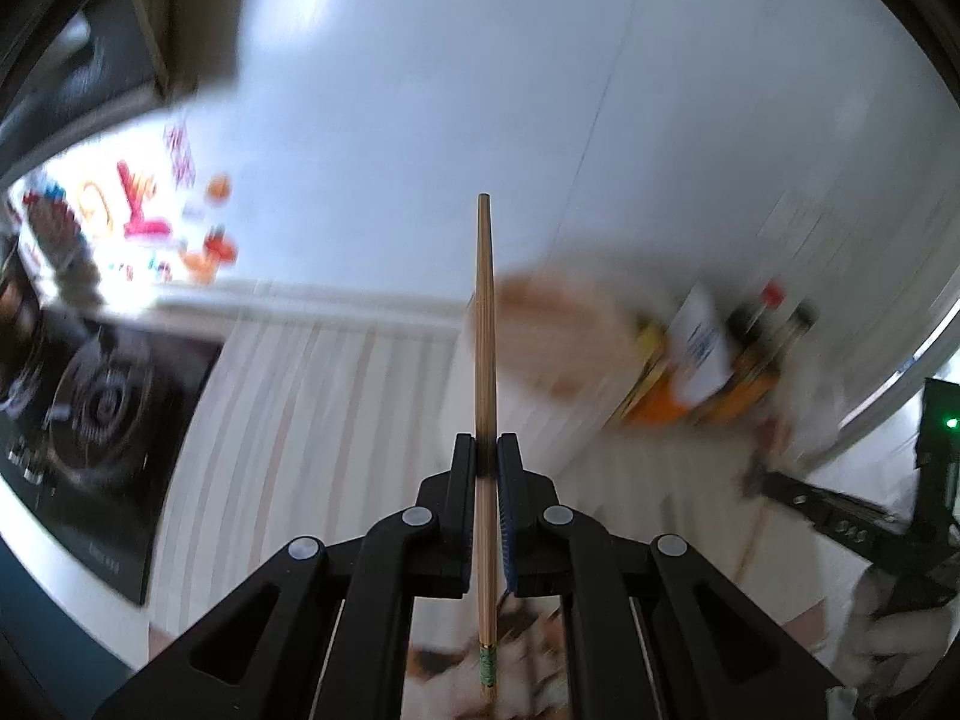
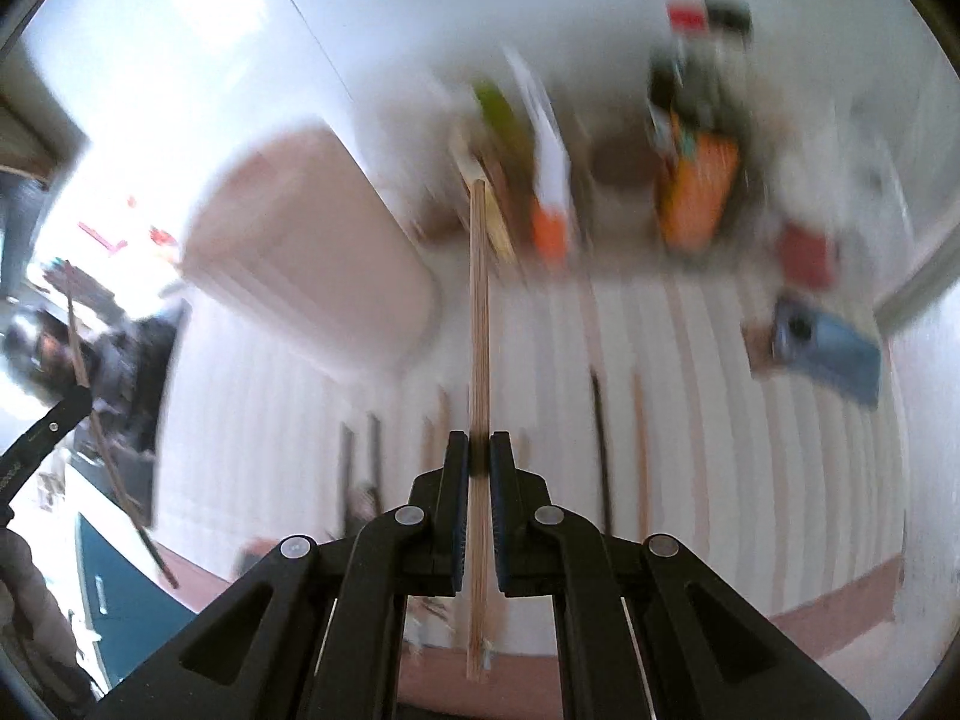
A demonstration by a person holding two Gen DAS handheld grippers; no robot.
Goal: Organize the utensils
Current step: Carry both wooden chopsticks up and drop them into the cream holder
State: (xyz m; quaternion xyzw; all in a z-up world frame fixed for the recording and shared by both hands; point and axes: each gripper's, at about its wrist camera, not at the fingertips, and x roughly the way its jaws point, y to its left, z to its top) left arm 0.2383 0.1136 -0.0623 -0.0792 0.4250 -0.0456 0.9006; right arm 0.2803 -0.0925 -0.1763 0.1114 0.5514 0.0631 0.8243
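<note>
Kitchen counter under a striped mat (image 1: pixel 312 396) blurs behind the left gripper (image 1: pixel 486 450), its jaws clamped on a bamboo chopstick (image 1: pixel 485 312) that runs forward between the pads, narrow tip well ahead, banded butt behind. Likewise the right gripper (image 2: pixel 478 450) pinches a second chopstick (image 2: pixel 478 312) along its line, with more sticks (image 2: pixel 600 450) lying on the mat just beyond and bottles (image 2: pixel 696 180) farther off. Light, stiff and smooth, each stick looks best gripped mid-shaft, lest it pivot or slip.
</note>
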